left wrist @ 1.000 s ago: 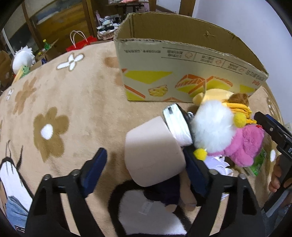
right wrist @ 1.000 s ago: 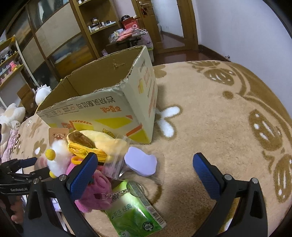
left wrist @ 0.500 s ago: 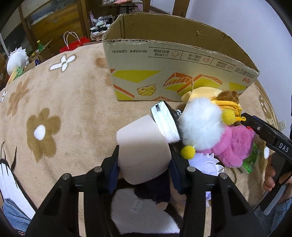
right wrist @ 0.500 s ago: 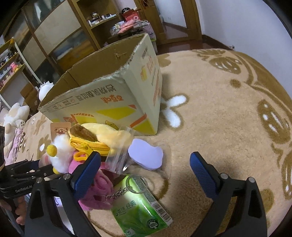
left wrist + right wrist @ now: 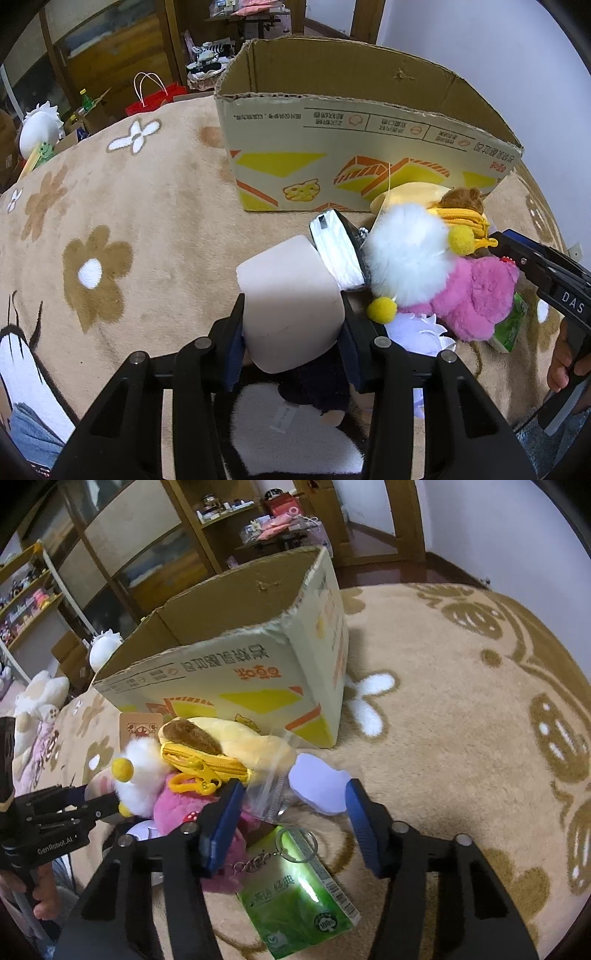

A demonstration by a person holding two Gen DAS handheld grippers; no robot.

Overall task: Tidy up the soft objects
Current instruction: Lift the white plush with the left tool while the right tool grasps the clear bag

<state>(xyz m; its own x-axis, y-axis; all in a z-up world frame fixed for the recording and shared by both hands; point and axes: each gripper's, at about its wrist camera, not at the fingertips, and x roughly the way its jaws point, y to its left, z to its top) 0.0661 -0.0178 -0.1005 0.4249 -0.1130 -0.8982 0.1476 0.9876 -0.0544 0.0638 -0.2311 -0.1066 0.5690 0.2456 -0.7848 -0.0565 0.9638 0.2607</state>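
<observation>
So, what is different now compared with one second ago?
The left gripper has closed on the beige plush block. The right gripper has been closing around the clear bag holding a lilac piece, its pads not yet pressing. The cardboard box and toy pile stayed in place.

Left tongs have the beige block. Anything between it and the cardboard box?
Nothing visible. The left tongs are shut on the beige block, and bare carpet runs up to the cardboard box. The white pompom sits off to the right.

The right gripper (image 5: 546,273) reads "DAS". The left gripper (image 5: 62,808) reads "GenRobot.AI". The cardboard box (image 5: 369,147) carries upside-down print too small to read.
</observation>
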